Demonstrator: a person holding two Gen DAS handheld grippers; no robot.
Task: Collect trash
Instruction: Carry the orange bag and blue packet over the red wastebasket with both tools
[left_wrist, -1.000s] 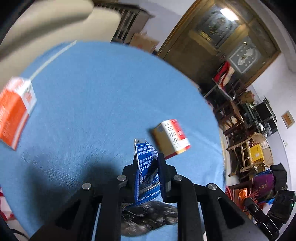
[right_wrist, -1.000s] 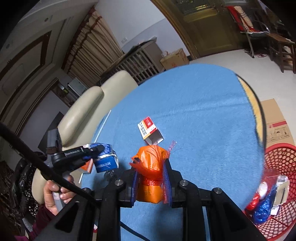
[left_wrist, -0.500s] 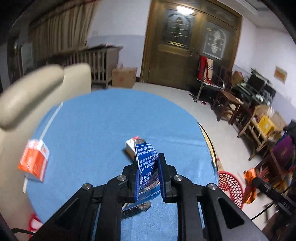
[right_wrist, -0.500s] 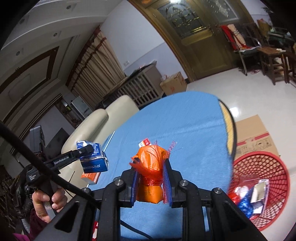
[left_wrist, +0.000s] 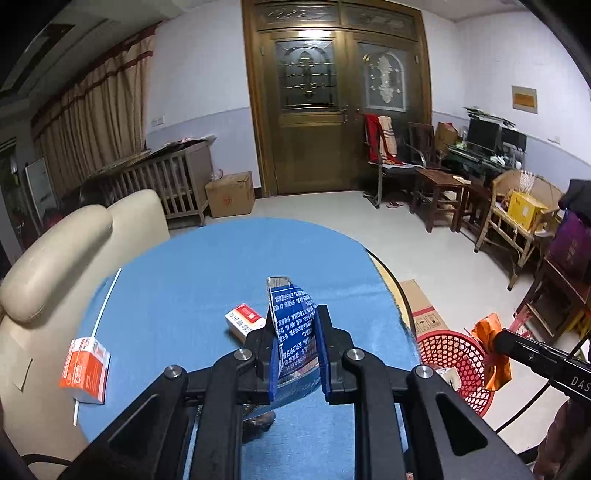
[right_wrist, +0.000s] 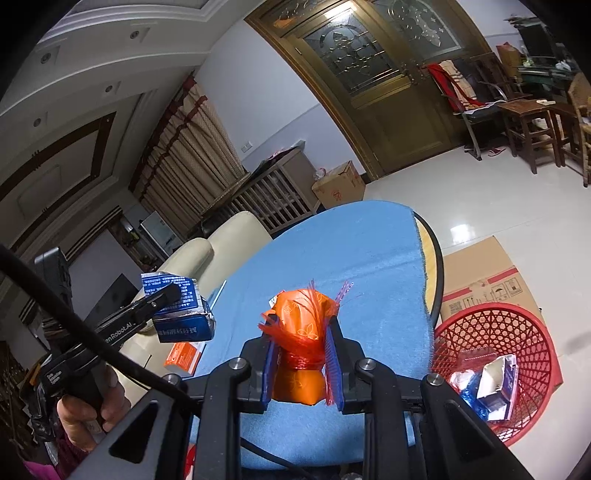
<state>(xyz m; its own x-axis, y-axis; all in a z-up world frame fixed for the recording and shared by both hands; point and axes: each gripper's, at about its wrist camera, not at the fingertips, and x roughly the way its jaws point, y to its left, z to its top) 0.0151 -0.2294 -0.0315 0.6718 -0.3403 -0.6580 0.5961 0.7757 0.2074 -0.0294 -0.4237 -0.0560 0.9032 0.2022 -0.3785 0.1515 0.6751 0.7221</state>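
Note:
My left gripper (left_wrist: 297, 352) is shut on a blue printed carton (left_wrist: 291, 325) and holds it above the blue table (left_wrist: 207, 280); the carton also shows in the right wrist view (right_wrist: 177, 310). My right gripper (right_wrist: 301, 360) is shut on an orange wrapper (right_wrist: 299, 332), held above the table's near edge; it also shows in the left wrist view (left_wrist: 493, 347), over the red basket (left_wrist: 458, 354). The red basket (right_wrist: 498, 332) stands on the floor to the right and holds several pieces of trash. A red-and-white box (left_wrist: 245, 319) and an orange box (left_wrist: 86, 371) lie on the table.
A cream sofa (left_wrist: 70, 236) borders the table's left side. A flat cardboard box (right_wrist: 484, 280) lies on the floor behind the basket. A white straw (left_wrist: 105, 302) lies near the table's left edge. Chairs and wooden furniture (left_wrist: 443, 184) stand at the far right.
Both grippers have risen and tilted up with their loads. The views now take in the room, and the red basket has come more fully into sight at the right.

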